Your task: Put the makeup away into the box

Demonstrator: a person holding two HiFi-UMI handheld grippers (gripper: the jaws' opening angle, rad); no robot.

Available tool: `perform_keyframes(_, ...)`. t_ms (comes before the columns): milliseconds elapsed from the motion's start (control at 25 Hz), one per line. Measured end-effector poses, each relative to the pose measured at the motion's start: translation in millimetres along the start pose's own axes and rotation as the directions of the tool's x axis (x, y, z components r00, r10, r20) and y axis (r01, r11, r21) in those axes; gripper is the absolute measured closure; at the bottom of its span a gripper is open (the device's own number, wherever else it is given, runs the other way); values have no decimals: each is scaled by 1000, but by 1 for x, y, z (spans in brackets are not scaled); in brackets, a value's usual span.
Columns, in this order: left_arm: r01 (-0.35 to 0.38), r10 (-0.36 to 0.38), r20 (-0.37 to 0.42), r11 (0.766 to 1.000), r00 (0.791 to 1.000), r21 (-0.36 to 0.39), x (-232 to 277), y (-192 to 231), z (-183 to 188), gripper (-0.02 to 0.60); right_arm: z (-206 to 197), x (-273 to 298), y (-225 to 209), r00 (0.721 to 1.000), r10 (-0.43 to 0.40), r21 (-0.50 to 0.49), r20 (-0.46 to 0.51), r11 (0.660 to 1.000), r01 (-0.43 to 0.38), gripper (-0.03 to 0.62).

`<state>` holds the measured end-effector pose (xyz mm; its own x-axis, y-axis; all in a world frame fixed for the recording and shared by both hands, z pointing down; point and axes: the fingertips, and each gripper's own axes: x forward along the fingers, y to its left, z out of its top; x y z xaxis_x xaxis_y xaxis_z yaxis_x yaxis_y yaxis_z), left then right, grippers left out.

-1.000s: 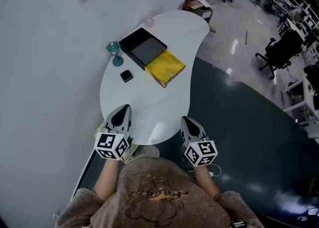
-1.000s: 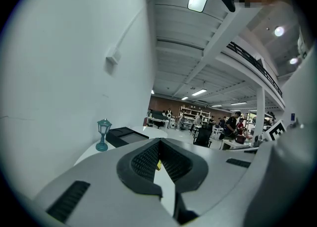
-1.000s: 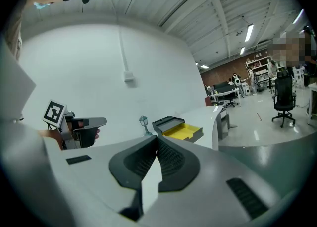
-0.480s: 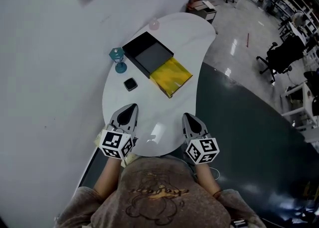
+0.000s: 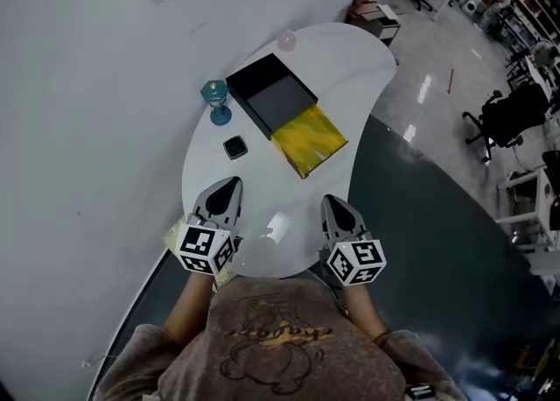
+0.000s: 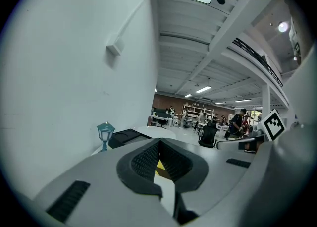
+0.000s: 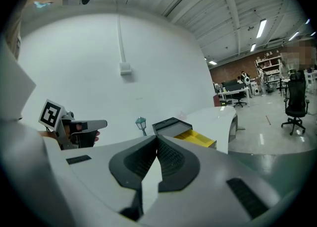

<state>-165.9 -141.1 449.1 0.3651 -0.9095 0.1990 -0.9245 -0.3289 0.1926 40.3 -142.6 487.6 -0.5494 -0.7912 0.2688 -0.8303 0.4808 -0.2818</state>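
Plainly, both pairs of fingers are clenched on nothing: the left gripper (image 5: 230, 187) has its jaws pressed tip to tip, and the right gripper (image 5: 335, 207) likewise. Both hover over the near edge of the white table (image 5: 289, 187).

The makeup, a small black compact (image 5: 234, 147), lies flat on the table straight ahead of the left gripper, near its tips but apart from them. The right gripper is farther off and to one side, so the left looks the natural one for the pick. The compact is roughly square, so no axis dictates the approach.

Beyond it, up and to the right in the head view, sits the open black box (image 5: 278, 93) with a yellow tray (image 5: 308, 141) touching its near side. A teal lantern (image 5: 215, 100) stands just left of the box.
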Motion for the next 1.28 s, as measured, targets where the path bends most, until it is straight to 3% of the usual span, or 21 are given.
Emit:
perform_keyframes(320, -83, 83, 5, 996, 997, 17, 5, 1, -2, 560, 1, 21, -3, 997, 82, 6, -16, 997, -82, 592)
perform_keyframes(600, -77, 77, -4, 997, 997, 29, 7, -9, -6, 542, 0, 27, -5, 992, 122, 7, -24, 993, -122, 592)
perform_keyframes(1280, -87, 90, -76, 995, 993, 51, 27, 3, -20, 266, 2, 37, -16, 989, 144, 11, -44, 990, -144, 592)
